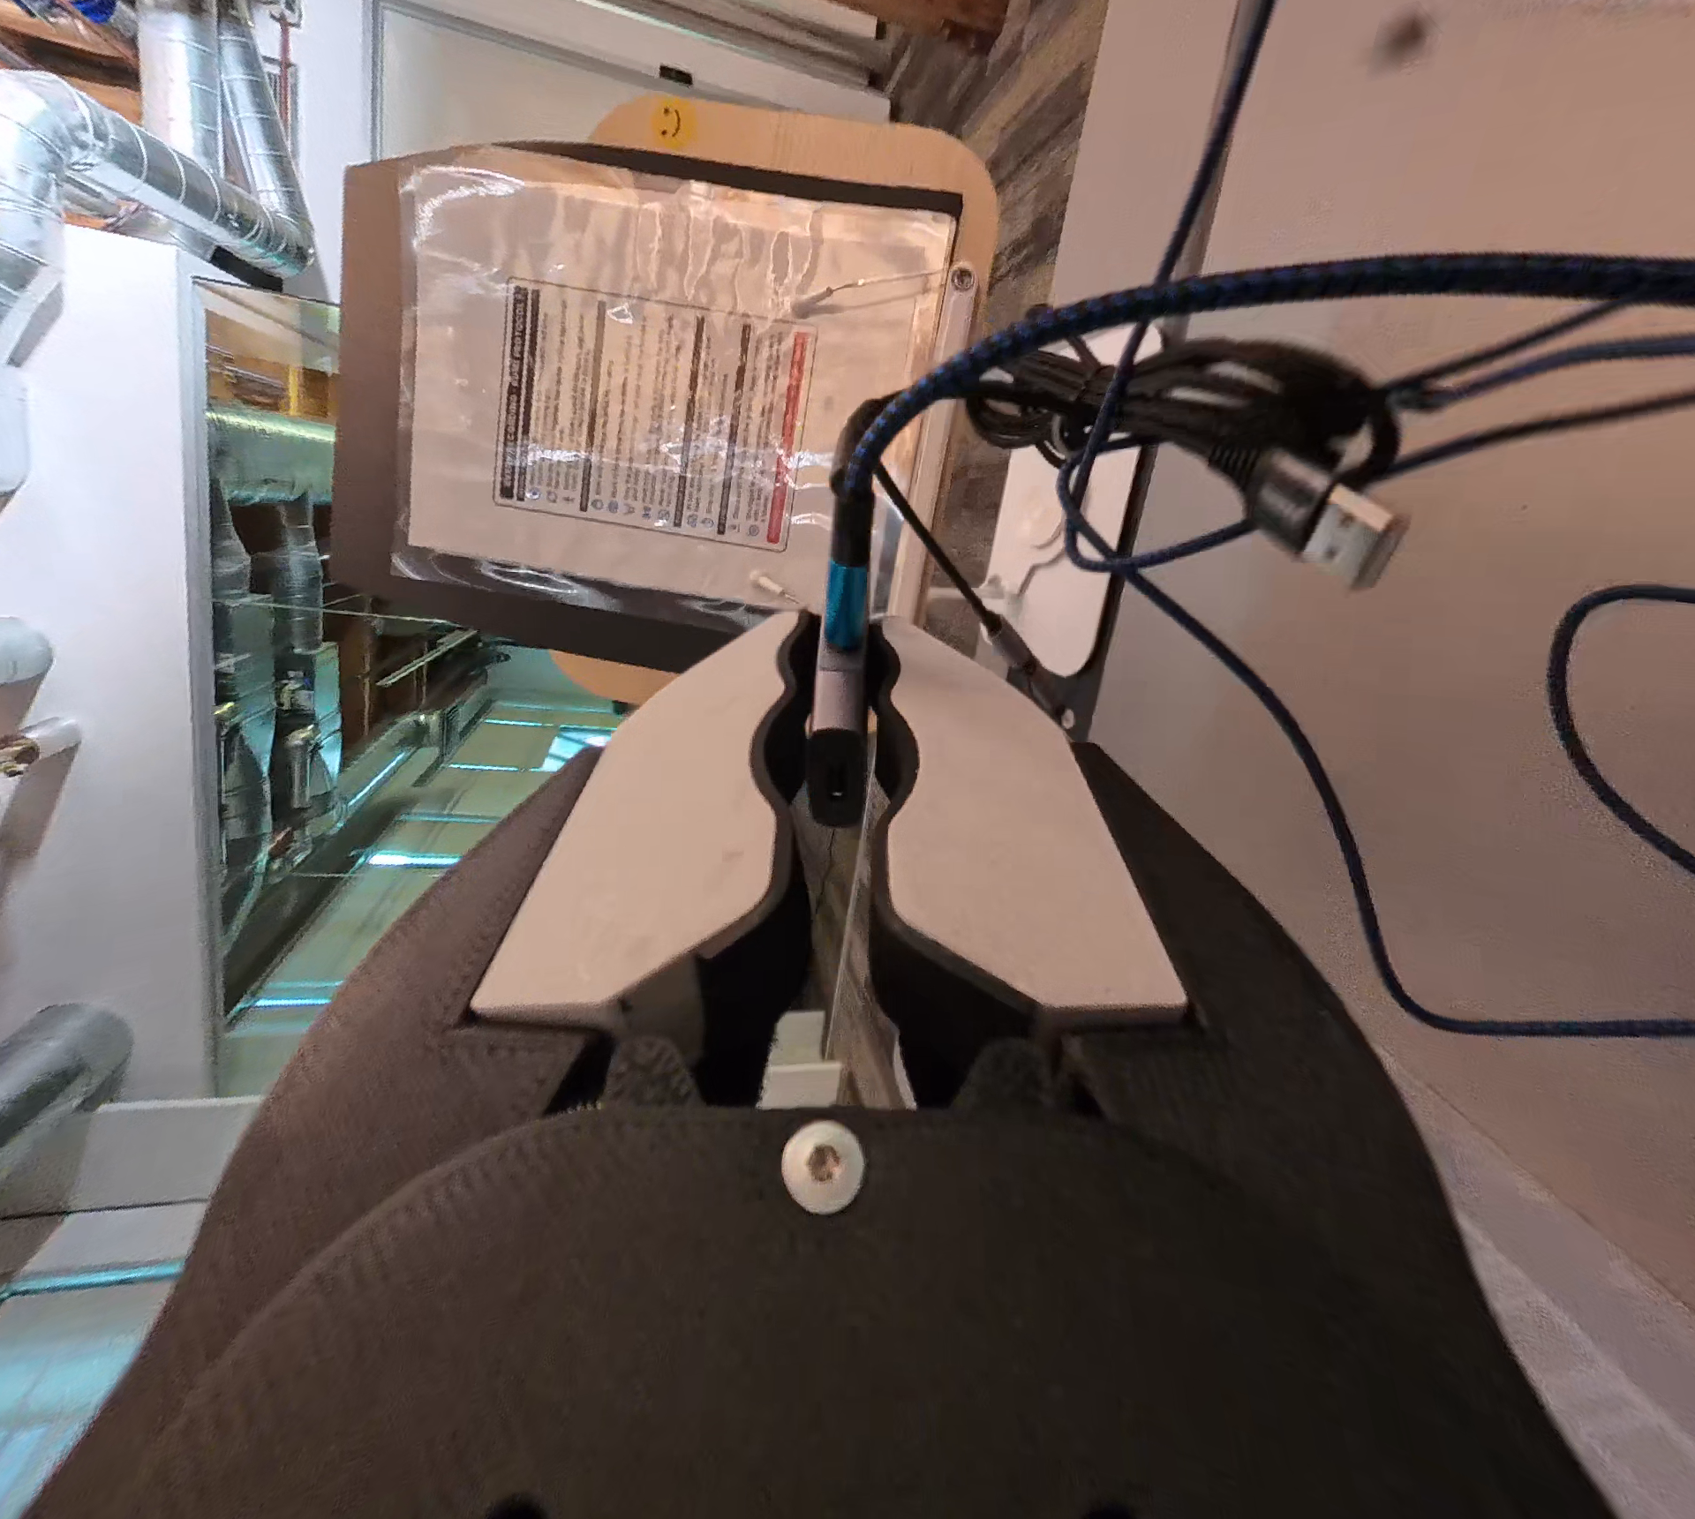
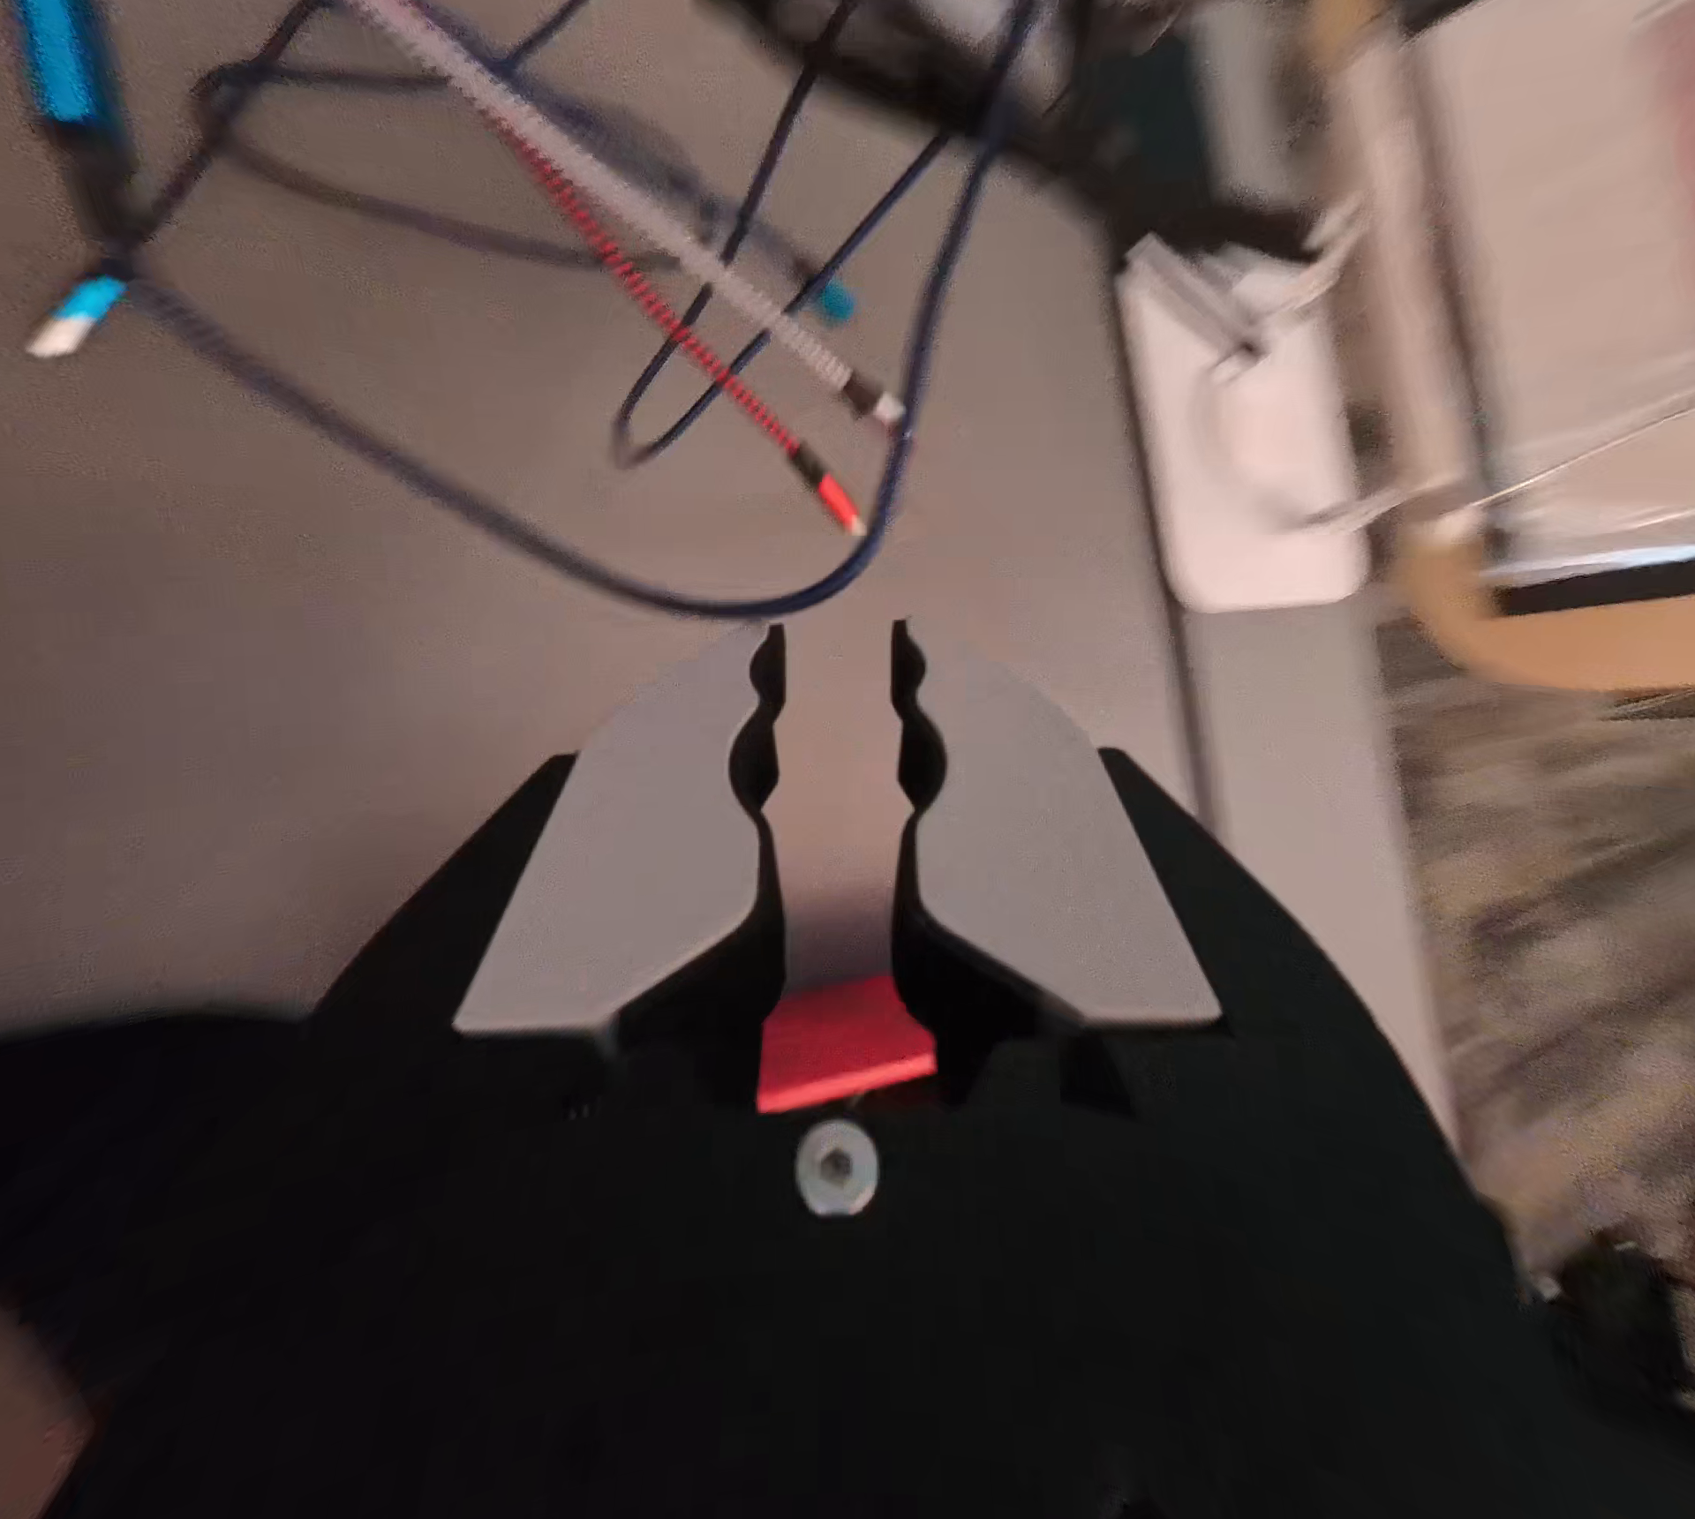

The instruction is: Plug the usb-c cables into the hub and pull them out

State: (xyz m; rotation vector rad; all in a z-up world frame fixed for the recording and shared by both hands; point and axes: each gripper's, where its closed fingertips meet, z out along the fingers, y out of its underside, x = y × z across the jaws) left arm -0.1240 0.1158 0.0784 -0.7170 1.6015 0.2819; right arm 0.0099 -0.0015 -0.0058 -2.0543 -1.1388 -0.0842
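A grey bench point(image 2: 275, 650) is strewn with cables. A red cable point(image 2: 642, 283), a white cable point(image 2: 734, 283) and dark blue cables point(image 2: 459, 503) are laid across it. A white box point(image 2: 1238, 448) is set near its edge.

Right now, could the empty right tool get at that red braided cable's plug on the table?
Probably yes: the right tool is open and holds nothing, and the red braided cable's plug lies ahead with only a dark blue braided cable looping between.
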